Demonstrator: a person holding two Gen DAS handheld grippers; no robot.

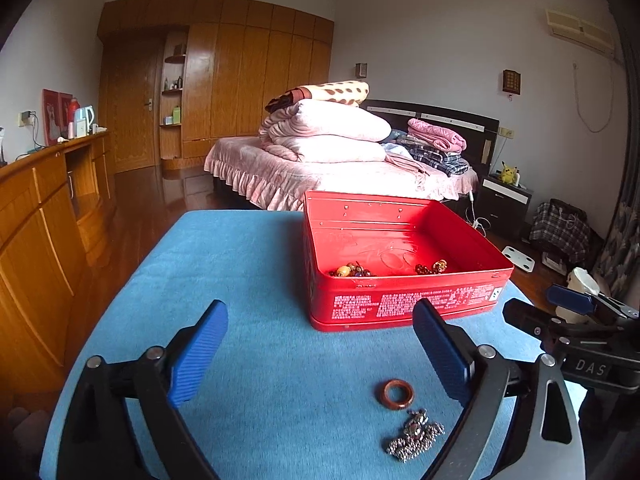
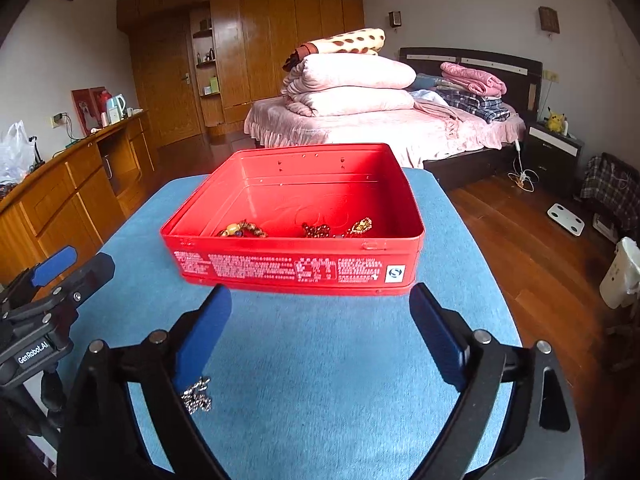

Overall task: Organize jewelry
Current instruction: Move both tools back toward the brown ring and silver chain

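Note:
A red tin box [image 1: 404, 308] [image 2: 296, 268] stands open on the blue tabletop [image 1: 256, 280] [image 2: 328, 360]. Inside lie a beaded bracelet [image 1: 352, 270] [image 2: 242, 230] and amber-coloured pieces [image 1: 434, 267] [image 2: 340, 229]. On the cloth in front lie a brown ring [image 1: 395, 394] and a silver chain piece [image 1: 416, 436] [image 2: 197, 396]. My left gripper [image 1: 320, 344] is open and empty, with the ring and chain just inside its right finger. My right gripper [image 2: 320, 328] is open and empty, facing the box's front wall; the chain is partly hidden by its left finger.
The table ends just behind the box. A bed [image 1: 320, 168] with stacked pink quilts stands beyond, wooden cabinets [image 1: 40, 220] along the left, wood floor with a white bin [image 2: 624, 272] at right. Each gripper shows at the edge of the other's view.

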